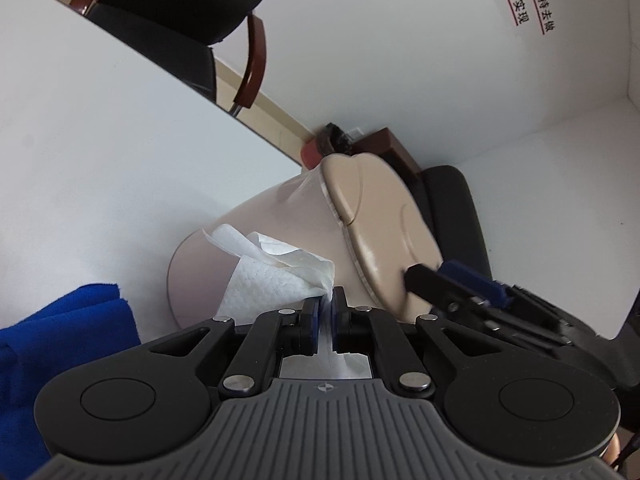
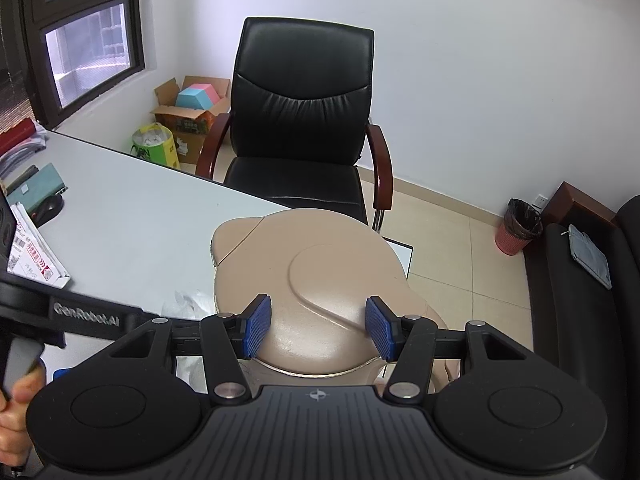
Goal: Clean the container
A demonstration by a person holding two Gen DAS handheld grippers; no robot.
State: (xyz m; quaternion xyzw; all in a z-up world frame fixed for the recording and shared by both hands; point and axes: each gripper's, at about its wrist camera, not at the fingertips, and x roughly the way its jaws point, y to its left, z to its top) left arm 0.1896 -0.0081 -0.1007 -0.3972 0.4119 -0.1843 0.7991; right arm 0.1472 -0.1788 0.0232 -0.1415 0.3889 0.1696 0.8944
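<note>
A white table (image 2: 132, 216) filled the left of the right wrist view, the black chair (image 2: 298, 120) at twelve o'clock behind it. The beige container (image 2: 320, 280) stood on the table's near corner; the right gripper (image 2: 318, 326), part-spread, rested on its lid. The left gripper (image 1: 325, 308) clenched a white paper towel (image 1: 272, 276) beside the container's wall, a blue cloth (image 1: 64, 332) at nine o'clock.

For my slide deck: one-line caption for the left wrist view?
Left gripper pinches a paper towel beside the beige bin; right gripper rests on its lid.
</note>
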